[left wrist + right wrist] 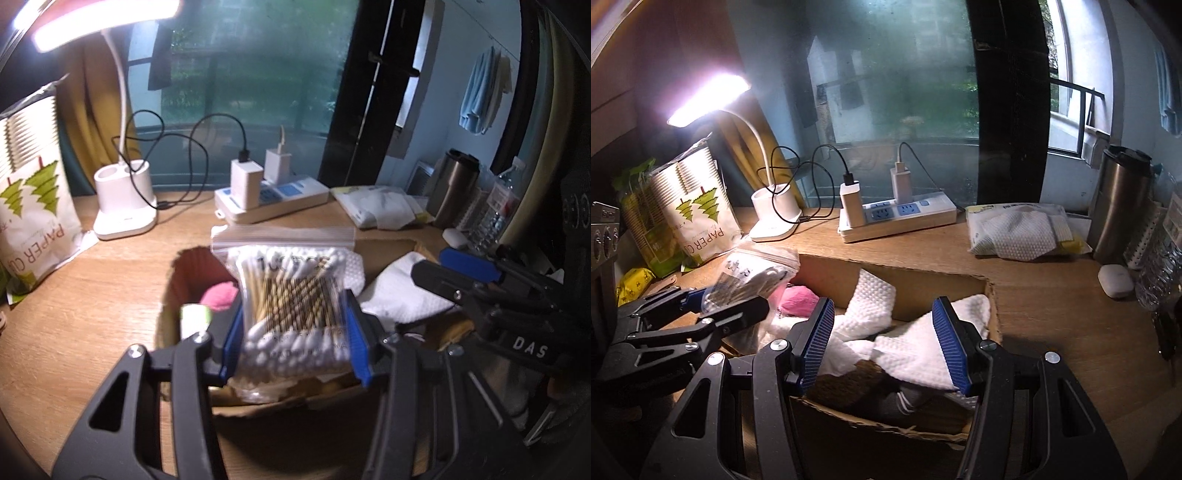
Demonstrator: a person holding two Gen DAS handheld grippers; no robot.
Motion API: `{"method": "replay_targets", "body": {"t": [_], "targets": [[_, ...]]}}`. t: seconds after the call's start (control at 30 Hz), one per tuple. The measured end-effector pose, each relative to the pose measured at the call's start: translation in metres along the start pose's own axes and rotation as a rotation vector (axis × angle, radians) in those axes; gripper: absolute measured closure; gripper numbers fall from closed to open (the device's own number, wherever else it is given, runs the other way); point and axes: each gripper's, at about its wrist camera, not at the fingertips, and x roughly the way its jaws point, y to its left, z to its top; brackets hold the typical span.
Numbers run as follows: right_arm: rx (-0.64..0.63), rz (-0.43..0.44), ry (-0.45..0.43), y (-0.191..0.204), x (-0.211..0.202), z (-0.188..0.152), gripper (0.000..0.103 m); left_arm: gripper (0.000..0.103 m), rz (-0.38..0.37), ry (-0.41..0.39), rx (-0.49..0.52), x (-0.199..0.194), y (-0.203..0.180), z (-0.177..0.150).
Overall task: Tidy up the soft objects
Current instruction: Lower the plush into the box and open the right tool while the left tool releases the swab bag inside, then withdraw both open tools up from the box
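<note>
The left gripper (pixel 291 332) clamps a zip bag of cotton swabs (pixel 291 295) between its jaws, above the cardboard box (pixel 177 295). The right gripper (pixel 882 343) hangs released over white paper towels (pixel 912 350). Far left, a bag (pixel 33 214) reads "PAPER CU".

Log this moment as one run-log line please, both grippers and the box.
left gripper: shut on cotton swab bag over cardboard box | right gripper: open above white paper towels in box

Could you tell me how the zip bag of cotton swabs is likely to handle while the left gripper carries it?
The cotton swab bag probably is light: the left gripper holds it upright by its lower half. Its clear film looks slippery, and the loose top may flop.
</note>
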Motion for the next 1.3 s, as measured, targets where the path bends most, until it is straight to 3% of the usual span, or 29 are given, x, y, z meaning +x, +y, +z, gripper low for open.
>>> {"method": "replay_targets", "body": {"t": [0.23, 0.33, 0.37, 1.3], "targets": [[0.012, -0.004, -0.001, -0.007, -0.002, -0.003, 0.045, 0.048, -0.003, 0.019, -0.011, 0.009, -0.006, 0.002], [0.014, -0.007, -0.001, -0.008, -0.004, -0.005, 0.045, 0.032, -0.007, 0.006, -0.015, 0.006, -0.007, 0.003], [0.014, -0.008, -0.002, -0.008, -0.005, -0.005, 0.045, 0.031, -0.008, -0.002, -0.019, 0.003, -0.006, 0.003], [-0.01, -0.06, -0.083, 0.023, -0.071, -0.024, 0.045, 0.024, -0.023, -0.129, -0.005, -0.076, -0.01, -0.013]]}}
